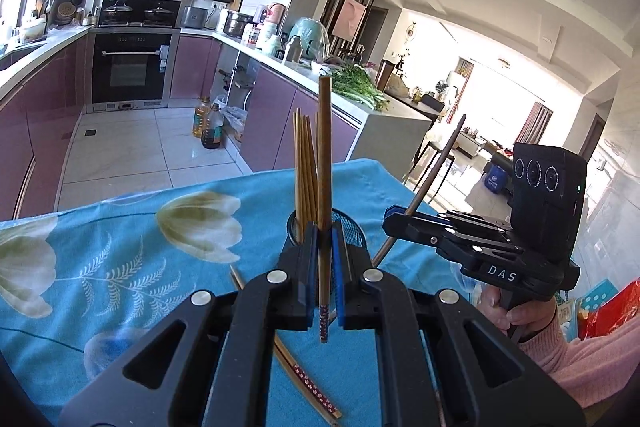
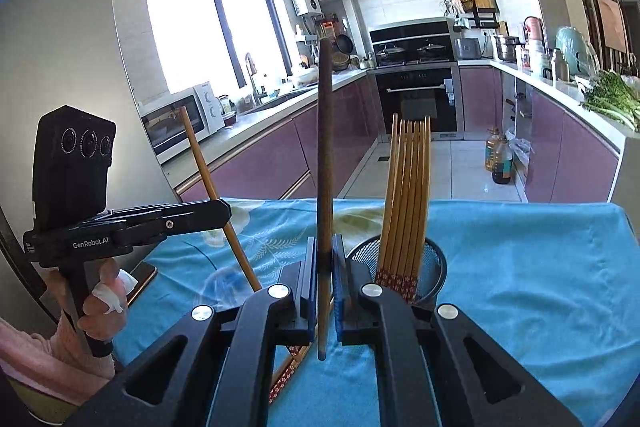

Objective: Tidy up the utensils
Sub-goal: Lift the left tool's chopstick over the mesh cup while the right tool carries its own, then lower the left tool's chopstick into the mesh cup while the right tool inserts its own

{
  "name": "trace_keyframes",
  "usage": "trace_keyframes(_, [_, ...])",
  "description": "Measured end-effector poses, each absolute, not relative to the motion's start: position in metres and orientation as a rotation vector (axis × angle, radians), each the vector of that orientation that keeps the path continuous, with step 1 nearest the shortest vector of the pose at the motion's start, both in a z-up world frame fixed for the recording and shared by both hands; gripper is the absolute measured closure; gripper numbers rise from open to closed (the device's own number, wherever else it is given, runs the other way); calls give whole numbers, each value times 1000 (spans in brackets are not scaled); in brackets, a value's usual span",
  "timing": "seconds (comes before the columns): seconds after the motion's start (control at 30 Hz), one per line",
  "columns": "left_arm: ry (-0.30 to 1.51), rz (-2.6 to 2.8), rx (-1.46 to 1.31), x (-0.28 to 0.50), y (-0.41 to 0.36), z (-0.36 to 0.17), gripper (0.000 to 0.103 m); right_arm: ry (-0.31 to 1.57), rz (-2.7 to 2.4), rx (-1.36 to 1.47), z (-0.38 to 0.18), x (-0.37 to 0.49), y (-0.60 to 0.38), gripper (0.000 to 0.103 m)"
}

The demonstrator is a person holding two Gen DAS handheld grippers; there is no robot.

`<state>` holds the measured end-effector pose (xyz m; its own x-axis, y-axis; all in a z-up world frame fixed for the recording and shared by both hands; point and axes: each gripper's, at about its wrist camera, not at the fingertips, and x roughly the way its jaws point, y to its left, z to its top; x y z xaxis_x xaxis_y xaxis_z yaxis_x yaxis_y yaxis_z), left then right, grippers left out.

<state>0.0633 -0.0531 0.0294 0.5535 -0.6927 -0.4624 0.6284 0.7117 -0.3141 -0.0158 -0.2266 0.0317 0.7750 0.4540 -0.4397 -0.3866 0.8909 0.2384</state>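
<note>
Brown wooden chopsticks (image 2: 404, 203) stand in a black mesh cup (image 2: 434, 263); each gripper, left (image 1: 325, 251) and right (image 2: 325, 259), clamps one chopstick upright.

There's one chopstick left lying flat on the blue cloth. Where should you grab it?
Grab the loose chopstick near its middle, coming straight down from above with the fingers across its thin length. It lies flat on the tablecloth, so only its sides offer a grip. Both grippers are full now: each holds a chopstick.
</note>
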Motion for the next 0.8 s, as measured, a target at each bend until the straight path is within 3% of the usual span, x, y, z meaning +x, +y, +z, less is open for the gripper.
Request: trace_keyframes(0.8, [472, -815, -78, 70, -81, 80, 95, 383, 410, 104, 70, -14, -247, 97])
